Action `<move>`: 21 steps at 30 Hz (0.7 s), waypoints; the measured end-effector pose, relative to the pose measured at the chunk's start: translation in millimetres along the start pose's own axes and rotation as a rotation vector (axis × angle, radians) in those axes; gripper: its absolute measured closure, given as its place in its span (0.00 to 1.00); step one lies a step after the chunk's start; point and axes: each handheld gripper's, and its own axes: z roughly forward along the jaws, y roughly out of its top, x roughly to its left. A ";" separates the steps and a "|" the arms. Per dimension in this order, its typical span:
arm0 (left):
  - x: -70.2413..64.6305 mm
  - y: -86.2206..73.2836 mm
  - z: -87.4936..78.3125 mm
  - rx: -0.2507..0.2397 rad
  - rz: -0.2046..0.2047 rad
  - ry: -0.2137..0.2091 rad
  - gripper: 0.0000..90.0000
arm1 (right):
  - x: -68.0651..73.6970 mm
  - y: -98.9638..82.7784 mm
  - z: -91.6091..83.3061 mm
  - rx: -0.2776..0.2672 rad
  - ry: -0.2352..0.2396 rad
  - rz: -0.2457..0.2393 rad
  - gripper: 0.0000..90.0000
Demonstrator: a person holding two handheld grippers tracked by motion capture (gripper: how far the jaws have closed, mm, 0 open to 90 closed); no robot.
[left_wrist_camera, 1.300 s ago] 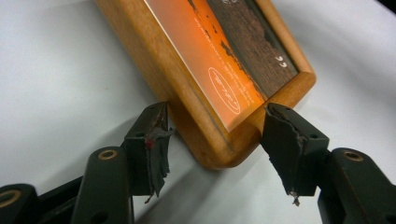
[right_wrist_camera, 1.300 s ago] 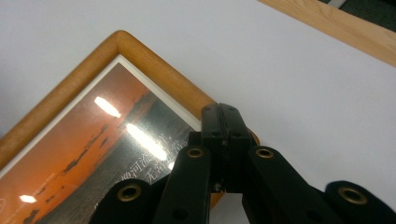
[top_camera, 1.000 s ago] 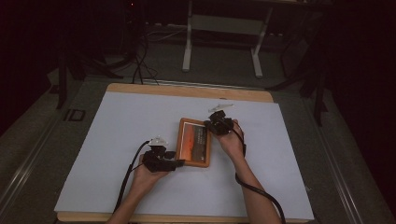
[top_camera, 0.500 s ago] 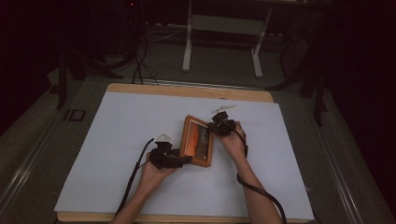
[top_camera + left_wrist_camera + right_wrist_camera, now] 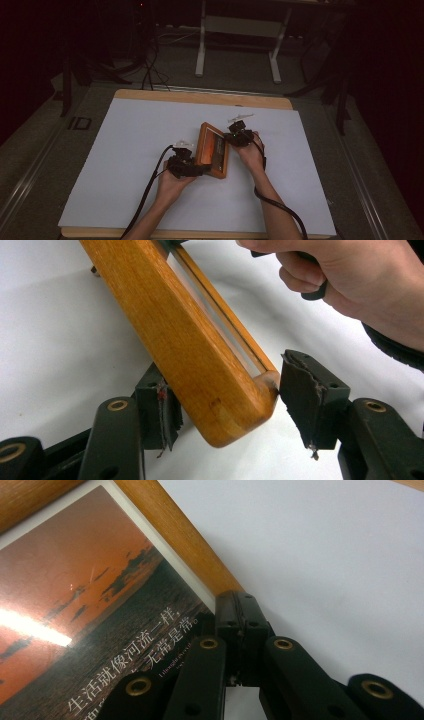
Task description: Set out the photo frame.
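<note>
The wooden picture frame (image 5: 212, 151), honey-coloured, holding a sunset print with white Chinese lettering, stands tilted on one long edge near the middle of the white-covered table (image 5: 125, 145). My right gripper (image 5: 239, 136) is clamped tight on its far rim, jaws pressed together over the wood, so the frame cannot flop flat while I work. My left gripper (image 5: 225, 405) straddles the near rounded corner; its jaws have just been closing, one pad (image 5: 160, 412) against the back, the other seemingly just short of the front edge, though I cannot be certain. A second ago the frame lay flat on the table; now it is raised on edge, and my left hand has come in beside it.
</note>
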 end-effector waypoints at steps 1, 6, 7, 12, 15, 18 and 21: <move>0.4 0.5 0.0 0.001 -0.009 0.000 0.49 | -0.5 -0.1 0.0 -0.001 0.003 0.001 1.00; 2.0 2.7 1.0 -0.013 -0.059 0.006 0.53 | -0.9 -0.2 -0.1 -0.001 0.005 -0.003 1.00; 2.0 3.3 1.1 -0.012 -0.065 0.006 0.54 | -1.0 -0.2 0.0 -0.001 0.005 -0.004 1.00; -4.1 7.4 1.9 -0.004 -0.047 0.017 0.56 | -1.7 -0.3 -0.9 0.002 0.003 -0.007 1.00; -9.0 10.0 2.8 -0.001 -0.029 0.042 0.57 | -2.5 -0.6 -2.7 0.008 -0.005 -0.013 1.00; -11.2 11.8 3.2 -0.006 -0.026 0.047 0.60 | -5.5 -3.1 -10.2 -0.005 -0.010 -0.012 0.99; -14.4 13.1 3.9 -0.010 -0.005 0.055 0.61 | -8.5 -4.7 -21.4 -0.028 -0.011 -0.018 0.95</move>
